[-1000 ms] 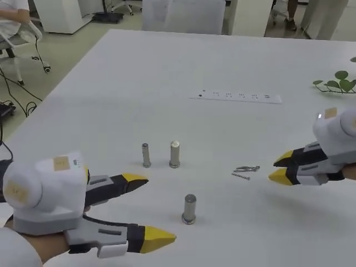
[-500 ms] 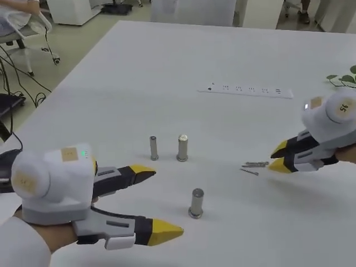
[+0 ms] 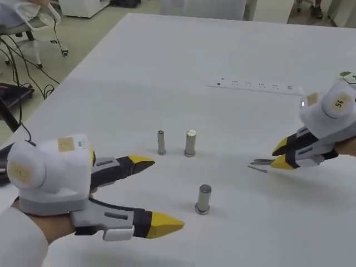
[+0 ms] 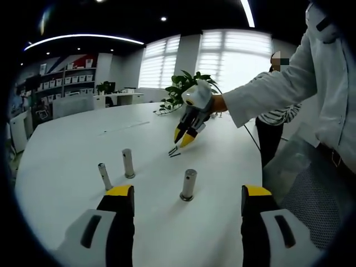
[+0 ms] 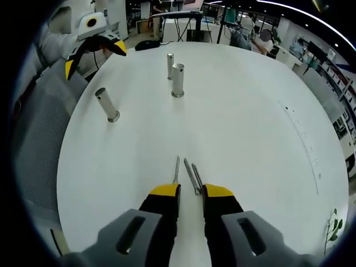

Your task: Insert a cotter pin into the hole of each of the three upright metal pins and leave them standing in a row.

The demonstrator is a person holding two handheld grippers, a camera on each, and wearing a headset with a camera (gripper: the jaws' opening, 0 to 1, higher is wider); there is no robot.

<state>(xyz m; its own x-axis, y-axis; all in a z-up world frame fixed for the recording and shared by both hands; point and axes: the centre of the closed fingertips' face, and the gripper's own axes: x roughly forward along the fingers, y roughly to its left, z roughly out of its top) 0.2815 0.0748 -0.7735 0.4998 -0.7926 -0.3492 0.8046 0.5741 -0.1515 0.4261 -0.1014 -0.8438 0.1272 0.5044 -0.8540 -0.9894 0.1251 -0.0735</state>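
The right hand-held gripper is low over the desk on the right, its jaws a narrow gap apart. The cotter pins lie flat in a loose bunch just ahead of its tips. In the right gripper view one of them seems to reach in between the jaws, but I cannot tell whether it is touched. The left hand-held gripper hovers at the near left, jaws wide apart and holding nothing.

All three posts stand upright. The far-left metal pin and far-right metal pin are side by side, and the near metal pin stands apart from them, so there is no row yet.

Closing on the bunch could lift two cotter pins at once, or skid them across the smooth top. They are thin and give the tips little to bite. The near metal pin is close to the left hand-held gripper, so a careless sweep could topple it, and the desk's near edge is not far off for it to roll over.

Otherwise there is open room. The power strip lies far back, well apart from the work.
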